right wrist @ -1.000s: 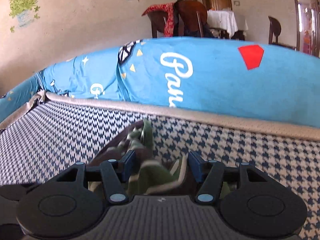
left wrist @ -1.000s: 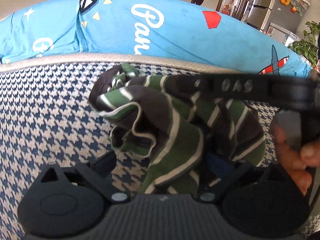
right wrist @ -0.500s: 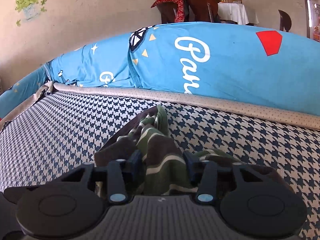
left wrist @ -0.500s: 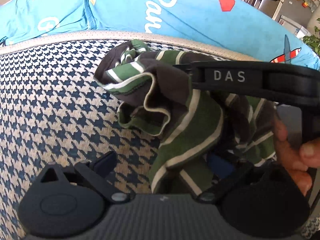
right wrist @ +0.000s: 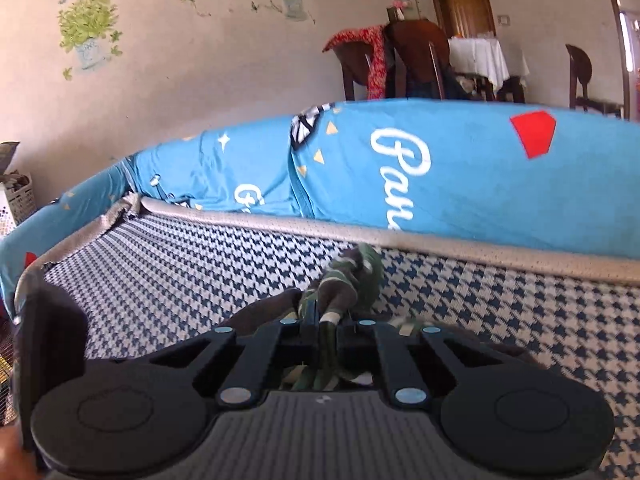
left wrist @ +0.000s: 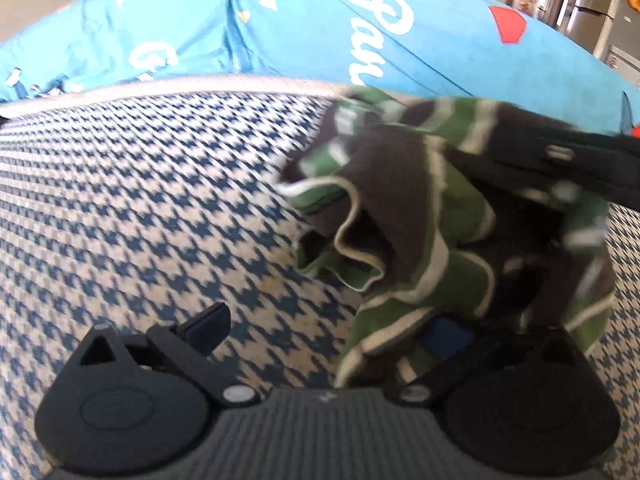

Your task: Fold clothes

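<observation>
Right gripper [right wrist: 329,330] clamped tight on a fold of the green-and-brown striped garment [right wrist: 344,284], fingers drawn together with only the pinched cloth between them; bunched fabric rising just beyond the fingertips and sagging onto the houndstooth mattress cover [right wrist: 200,268]. Left gripper [left wrist: 332,320] spread wide, left finger [left wrist: 208,322] bare above the cover, right finger buried under the garment's [left wrist: 420,248] hanging folds, only a blue pad [left wrist: 448,338] peeking out; nothing pinched between them as far as can be seen. Garment crumpled and lifted, white-edged hems curling, blurred at its right side; black bar of the right gripper [left wrist: 560,168] crossing the garment's upper right, touching the cloth. Beyond the garment, beige piping [right wrist: 440,244] along the cover's far edge; behind that, blue printed bedding [right wrist: 440,168] with white lettering and a red shape. Past the bedding, a wall with plant decals [right wrist: 88,28], dark wooden chairs [right wrist: 416,60], a red cloth [right wrist: 368,52] draped over one, a white-clothed table [right wrist: 484,58].
</observation>
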Tool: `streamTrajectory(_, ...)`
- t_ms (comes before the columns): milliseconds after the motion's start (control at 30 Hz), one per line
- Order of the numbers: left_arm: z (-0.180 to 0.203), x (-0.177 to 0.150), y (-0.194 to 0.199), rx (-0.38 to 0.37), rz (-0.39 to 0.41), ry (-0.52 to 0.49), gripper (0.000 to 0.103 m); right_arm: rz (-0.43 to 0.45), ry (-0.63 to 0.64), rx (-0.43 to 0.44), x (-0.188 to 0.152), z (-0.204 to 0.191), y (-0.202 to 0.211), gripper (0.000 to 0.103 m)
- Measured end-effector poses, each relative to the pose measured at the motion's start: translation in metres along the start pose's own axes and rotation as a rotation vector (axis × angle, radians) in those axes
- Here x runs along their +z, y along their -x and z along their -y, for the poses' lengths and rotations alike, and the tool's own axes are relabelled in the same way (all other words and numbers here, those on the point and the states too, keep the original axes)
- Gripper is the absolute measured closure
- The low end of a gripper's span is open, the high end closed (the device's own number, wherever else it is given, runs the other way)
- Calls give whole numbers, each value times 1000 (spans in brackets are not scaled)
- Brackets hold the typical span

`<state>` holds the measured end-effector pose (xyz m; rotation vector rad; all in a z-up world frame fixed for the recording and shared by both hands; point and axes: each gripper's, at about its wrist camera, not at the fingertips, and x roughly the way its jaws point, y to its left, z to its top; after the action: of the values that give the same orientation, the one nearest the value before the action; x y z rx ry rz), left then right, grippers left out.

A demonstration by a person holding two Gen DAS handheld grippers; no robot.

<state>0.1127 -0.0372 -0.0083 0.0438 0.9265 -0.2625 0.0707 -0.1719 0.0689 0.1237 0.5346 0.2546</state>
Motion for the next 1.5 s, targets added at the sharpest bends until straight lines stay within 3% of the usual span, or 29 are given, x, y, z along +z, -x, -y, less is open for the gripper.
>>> streamTrajectory(67,-2,2,7,11,24,6,0,24,0,-1,1,1,18,93)
streamTrajectory(367,-7,-6,59,-118,97,58,0,24,10,-35,-21,7,81,93)
streamTrajectory(500,-12,-19,75,-184,118,88,0,-19,47,-58,-39,5,93,93)
streamTrajectory(767,0,-16,112,-294,256,79,0,-176,72,-111,-80,12,98,93)
streamTrajectory(900,12,-18,89,-284,172,102,0,-235,57,-127,-90,15,100,93)
streamTrajectory(1067,29,-23,57,-262,66,113,0,-194,2,-114,-80,26,116,89)
streamTrajectory(1200,41,-32,44,-233,35,74,0,-123,-45,-113,-68,34,125,84)
streamTrajectory(1367,50,-45,39,-216,17,22,0,-99,-79,-104,-58,35,118,80)
streamTrajectory(1500,54,-51,39,-208,8,-7,0,-88,-98,-115,-53,35,107,66)
